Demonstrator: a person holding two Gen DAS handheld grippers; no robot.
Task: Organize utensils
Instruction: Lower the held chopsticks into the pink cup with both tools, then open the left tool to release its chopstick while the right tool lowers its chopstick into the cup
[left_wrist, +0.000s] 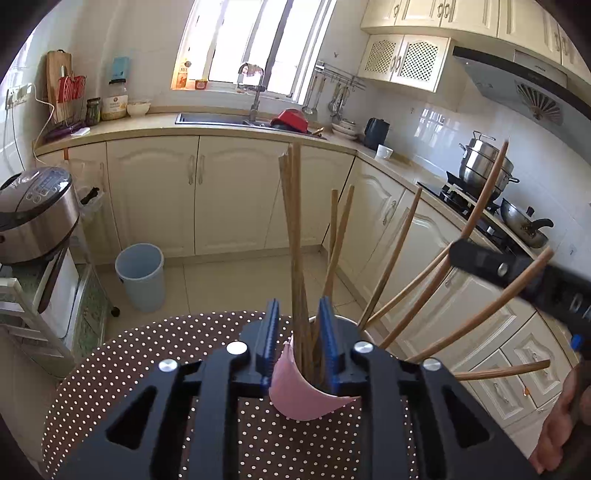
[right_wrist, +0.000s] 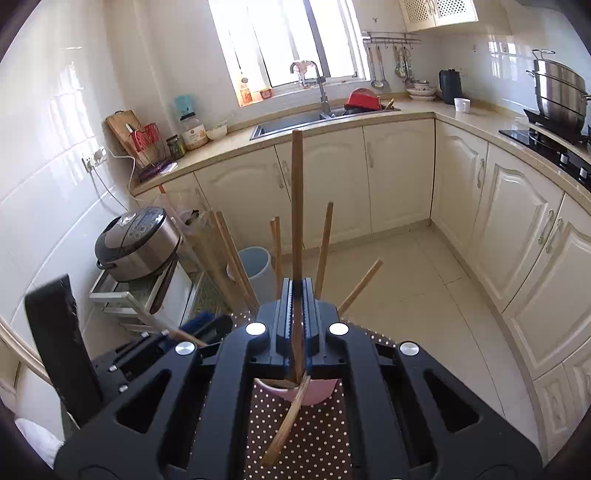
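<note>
A pink cup (left_wrist: 306, 395) stands on the brown polka-dot table (left_wrist: 147, 354) with several wooden chopsticks (left_wrist: 395, 258) fanned out of it. My left gripper (left_wrist: 299, 310) is open just above the cup's rim. A few upright chopsticks (left_wrist: 293, 221) stand in the gap between its blue pads (left_wrist: 271, 332), which do not press on them. My right gripper (right_wrist: 297, 286) is shut on one upright chopstick (right_wrist: 297, 206) whose lower end reaches into the pink cup (right_wrist: 317, 393). Another chopstick (right_wrist: 288, 424) leans out of the cup toward the camera. The right gripper (left_wrist: 465, 251) also shows at the right of the left wrist view.
A blue bin (left_wrist: 140, 277) stands on the floor beyond the table (right_wrist: 314, 443). A rice cooker (left_wrist: 33, 210) on a rack is at the left. Cream cabinets (left_wrist: 236, 192) run along the back and right, with pots on the stove (left_wrist: 487, 162). A person's hand (left_wrist: 554, 424) is at the lower right.
</note>
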